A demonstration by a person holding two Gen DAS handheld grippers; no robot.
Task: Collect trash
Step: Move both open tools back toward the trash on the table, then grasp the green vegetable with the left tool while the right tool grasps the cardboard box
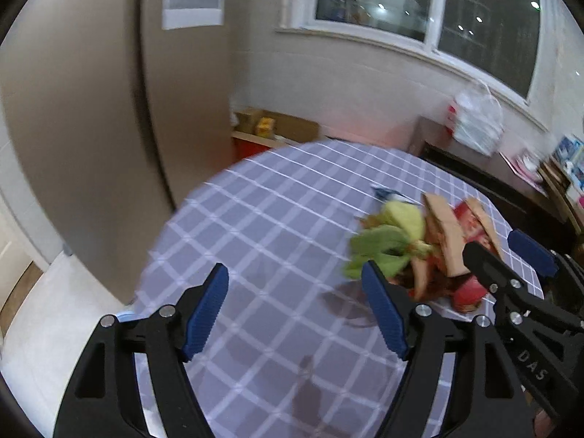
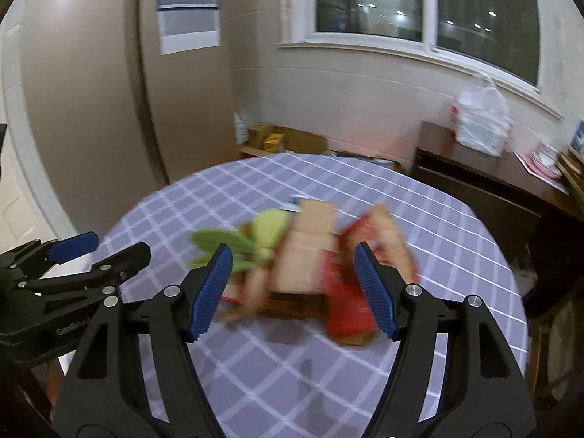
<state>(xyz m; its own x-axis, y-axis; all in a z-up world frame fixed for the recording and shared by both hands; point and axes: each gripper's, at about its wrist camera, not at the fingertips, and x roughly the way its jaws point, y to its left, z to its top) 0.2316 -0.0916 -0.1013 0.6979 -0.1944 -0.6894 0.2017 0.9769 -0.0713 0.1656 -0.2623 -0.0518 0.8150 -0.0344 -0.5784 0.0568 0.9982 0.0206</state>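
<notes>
A pile of trash sits on the round table with the grey checked cloth (image 1: 255, 226) (image 2: 430, 219). It holds tan cardboard pieces (image 1: 443, 233) (image 2: 310, 252), crumpled green paper (image 1: 387, 241) (image 2: 233, 241) and red wrapping (image 1: 471, 288) (image 2: 346, 310). My left gripper (image 1: 295, 310) is open and empty, left of the pile. My right gripper (image 2: 294, 292) is open and empty, with the pile in front of its jaws; it also shows in the left wrist view (image 1: 511, 255). The left gripper shows at the left edge of the right wrist view (image 2: 98, 248).
A dark wooden side table (image 2: 474, 179) stands at the back right with a white plastic bag (image 2: 481, 120) on it. Cardboard boxes (image 2: 288, 142) lie on the floor behind the table. A beige wall and window are behind.
</notes>
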